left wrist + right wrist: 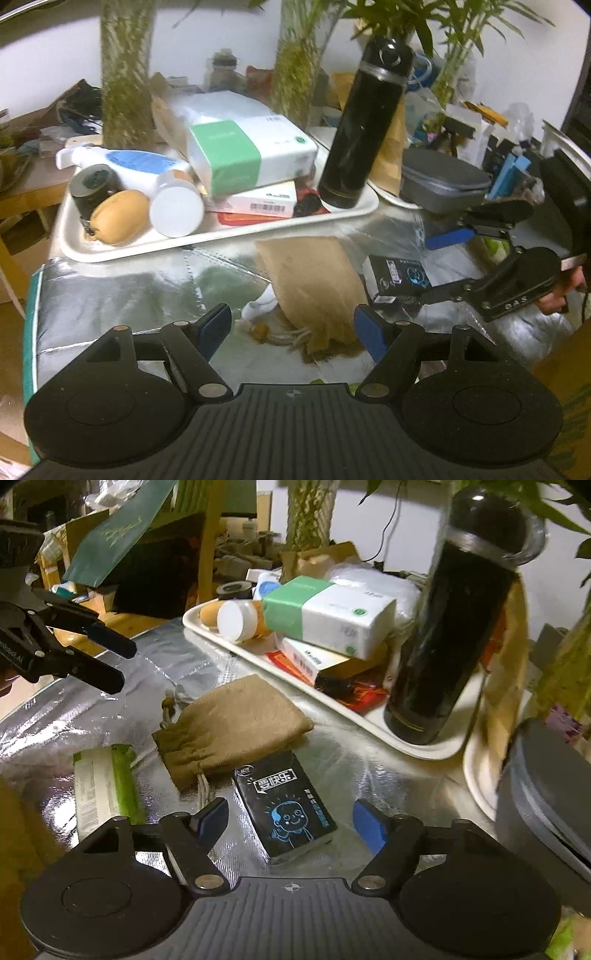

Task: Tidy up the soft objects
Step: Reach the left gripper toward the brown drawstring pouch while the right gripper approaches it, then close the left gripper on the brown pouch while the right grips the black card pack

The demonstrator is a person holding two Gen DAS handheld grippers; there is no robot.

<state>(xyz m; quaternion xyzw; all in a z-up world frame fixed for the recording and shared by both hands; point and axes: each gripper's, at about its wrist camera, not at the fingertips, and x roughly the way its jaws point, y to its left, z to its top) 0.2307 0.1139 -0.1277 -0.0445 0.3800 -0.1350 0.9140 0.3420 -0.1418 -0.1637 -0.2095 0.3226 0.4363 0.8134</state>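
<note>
A brown drawstring pouch (314, 284) (232, 723) lies flat on the silver foil mat (129, 288). My left gripper (293, 325) is open just above the mat, and the pouch's corded end sits between its blue pads without touching them. A black pocket tissue pack (284, 805) (400, 275) lies beside the pouch. My right gripper (290, 816) (402, 271) stands open around it, with a gap at each pad. A green-and-white soft pack (103, 786) rests left of the pouch. The left gripper (125, 668) shows at the upper left of the right wrist view.
A white tray (221, 236) (369, 716) behind holds a big tissue pack (240, 147), a tall black flask (362, 122) (450, 635), a spray bottle, jars and boxes. A grey zip case (443, 181) (546, 794) sits to the right. Plants line the wall.
</note>
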